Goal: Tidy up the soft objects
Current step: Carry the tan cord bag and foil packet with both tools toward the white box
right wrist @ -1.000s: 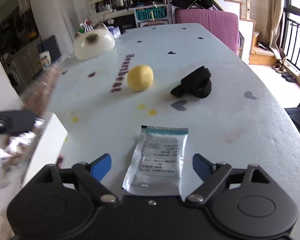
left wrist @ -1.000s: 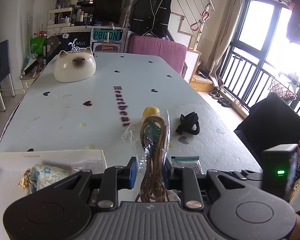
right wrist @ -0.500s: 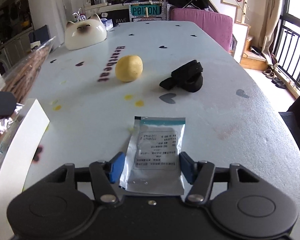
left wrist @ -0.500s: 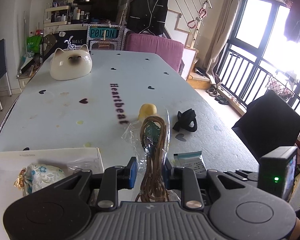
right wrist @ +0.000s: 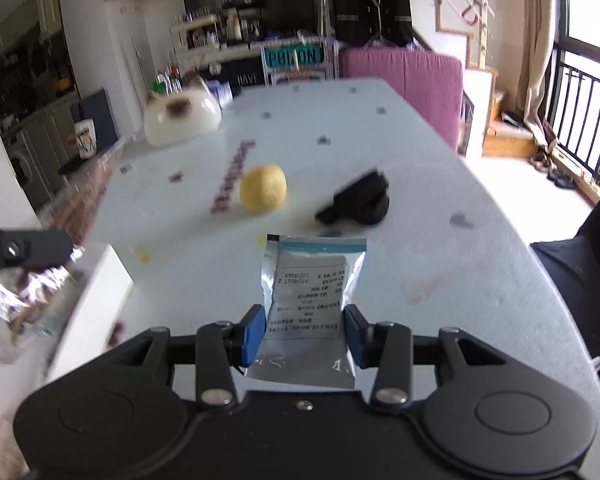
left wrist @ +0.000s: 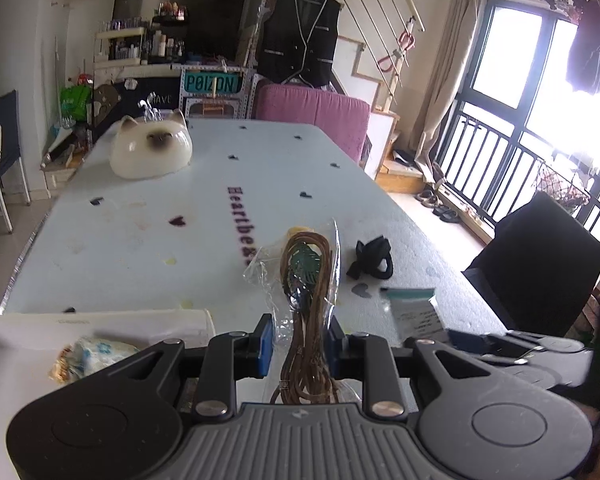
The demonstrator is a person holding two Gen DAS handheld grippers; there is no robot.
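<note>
The right claw (right wrist: 305, 330), its jaws having just been closing, pinches a silver packet (right wrist: 310, 300) and holds it lifted off the pale surface (right wrist: 440, 240). The left claw (left wrist: 300, 346) grips a clear bag of brown cord (left wrist: 306, 292) beside a white box (left wrist: 100, 320). A yellow ball (right wrist: 263, 188) and a black strap (right wrist: 360, 202) lie farther off on the surface.
</note>
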